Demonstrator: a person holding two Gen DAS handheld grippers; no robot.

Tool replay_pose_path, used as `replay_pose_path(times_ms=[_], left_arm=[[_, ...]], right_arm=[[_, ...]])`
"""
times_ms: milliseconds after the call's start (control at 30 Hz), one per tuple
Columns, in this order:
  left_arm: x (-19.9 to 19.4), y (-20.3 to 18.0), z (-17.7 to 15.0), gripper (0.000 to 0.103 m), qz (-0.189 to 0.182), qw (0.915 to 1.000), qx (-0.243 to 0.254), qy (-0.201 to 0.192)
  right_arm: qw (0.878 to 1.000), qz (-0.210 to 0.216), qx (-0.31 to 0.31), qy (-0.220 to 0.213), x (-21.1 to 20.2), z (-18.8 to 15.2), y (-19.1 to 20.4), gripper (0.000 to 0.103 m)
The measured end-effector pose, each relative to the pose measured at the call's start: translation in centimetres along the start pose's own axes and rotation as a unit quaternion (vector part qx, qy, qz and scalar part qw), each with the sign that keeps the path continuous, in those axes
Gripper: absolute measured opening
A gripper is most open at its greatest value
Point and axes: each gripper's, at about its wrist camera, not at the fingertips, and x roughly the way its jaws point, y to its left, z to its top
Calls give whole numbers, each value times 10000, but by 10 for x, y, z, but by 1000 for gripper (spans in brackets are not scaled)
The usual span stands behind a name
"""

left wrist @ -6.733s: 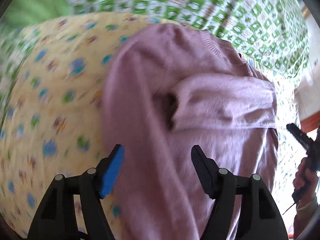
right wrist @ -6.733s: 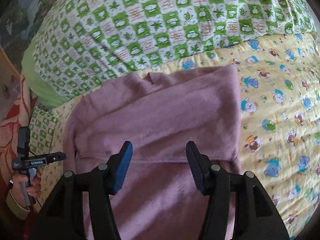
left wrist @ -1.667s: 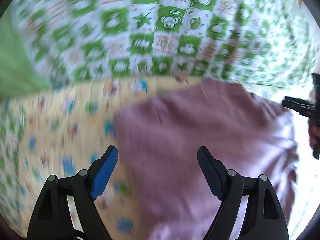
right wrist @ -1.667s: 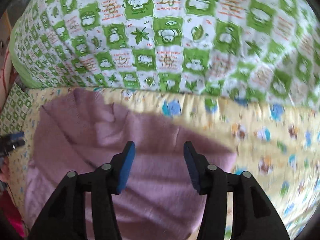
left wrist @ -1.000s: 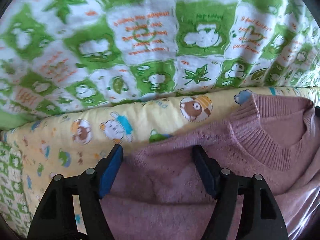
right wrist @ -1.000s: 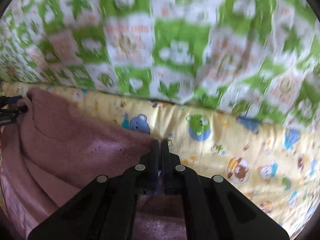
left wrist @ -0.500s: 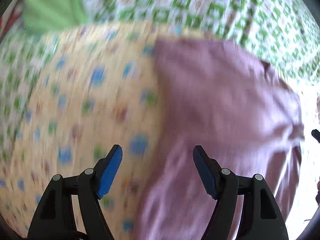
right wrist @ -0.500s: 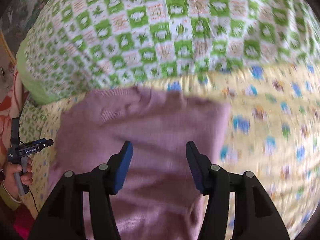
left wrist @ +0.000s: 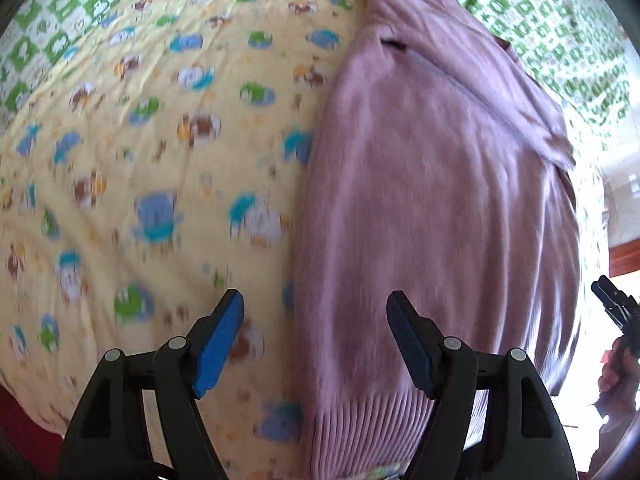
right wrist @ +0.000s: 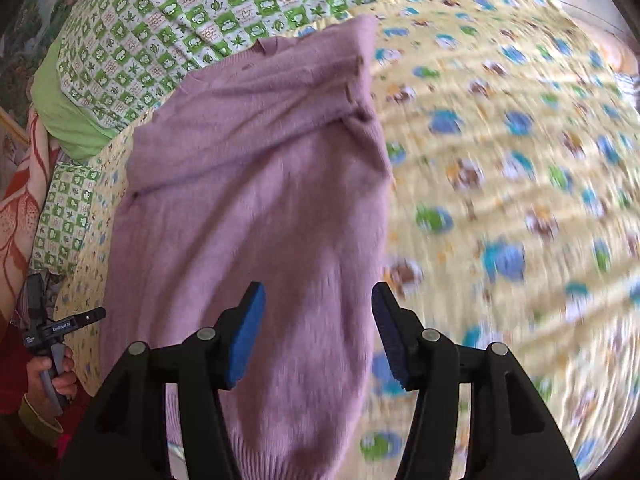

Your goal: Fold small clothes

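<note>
A mauve knit sweater point(left wrist: 432, 208) lies flat on the yellow animal-print blanket point(left wrist: 152, 168), sleeves folded in, so it forms a long narrow strip. Its ribbed hem point(left wrist: 360, 424) is nearest the cameras and its collar point(right wrist: 266, 46) is at the far end. My left gripper point(left wrist: 316, 320) hovers open above the sweater's left edge near the hem, with nothing held. My right gripper point(right wrist: 318, 320) hovers open above the sweater's point(right wrist: 248, 208) right edge, lower body, also holding nothing. Each gripper shows at the other view's edge: the right gripper point(left wrist: 614, 310), the left gripper point(right wrist: 60, 326).
A green-and-white checked quilt point(right wrist: 208, 12) lies bunched beyond the collar. A light green pillow point(right wrist: 68, 120) and a red-patterned cloth point(right wrist: 20, 208) are at the left of the right wrist view. The yellow blanket point(right wrist: 520, 160) stretches wide to the right. A hand point(right wrist: 56, 372) grips the left handle.
The right gripper, shut on the sweater's far corner a second ago, has opened and let go. Both grippers have drawn back from the collar end to the hem end.
</note>
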Motion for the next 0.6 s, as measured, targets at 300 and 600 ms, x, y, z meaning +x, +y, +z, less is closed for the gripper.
replay_pose_path(times_ms=[300, 600], left_arm=[[1, -2, -54, 80, -138, 9995, 168, 210], [-3, -1, -72, 80, -216, 9990, 324, 228]], right_arm=[[9971, 372, 658, 95, -8, -73, -13, 57], [9963, 578, 626, 146, -11, -108, -2, 57]])
